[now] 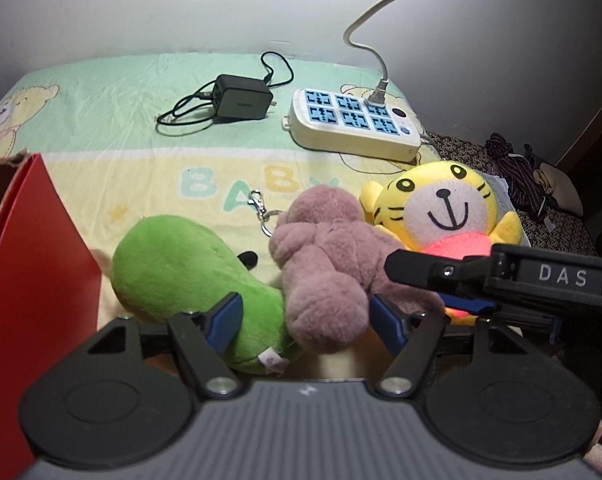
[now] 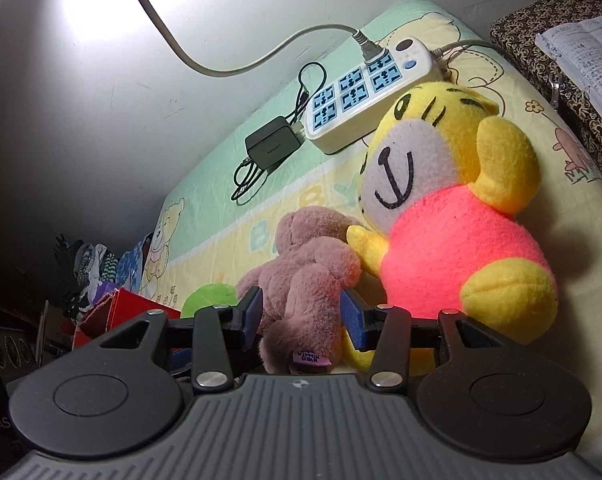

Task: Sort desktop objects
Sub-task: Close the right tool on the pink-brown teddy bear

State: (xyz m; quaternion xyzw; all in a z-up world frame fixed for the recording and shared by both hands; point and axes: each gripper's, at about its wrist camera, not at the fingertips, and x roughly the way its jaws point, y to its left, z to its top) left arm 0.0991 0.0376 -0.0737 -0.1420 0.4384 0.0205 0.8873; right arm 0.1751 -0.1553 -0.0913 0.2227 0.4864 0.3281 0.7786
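While the mauve plush bear (image 2: 305, 276) lies on the baby-print cloth (image 1: 149, 184), both grippers straddle it. Right gripper (image 2: 301, 312): blue pads (image 2: 351, 316) spread wide, bear's lower body and tagged foot between them; pads look touching or nearly so, can't confirm a clamp. Left gripper (image 1: 303, 316): fingers wide apart, one pad against the green plush (image 1: 181, 272), the other beside the bear's leg; nothing gripped. Green plush sits touching the bear on its left in the left wrist view. Yellow tiger plush (image 1: 445, 208) leans against the bear's other side. Red box (image 1: 33, 280) stands beyond the green plush. Behind the bear, well apart: white power strip (image 1: 353, 124) and black charger (image 1: 241, 98) with its coiled cable.
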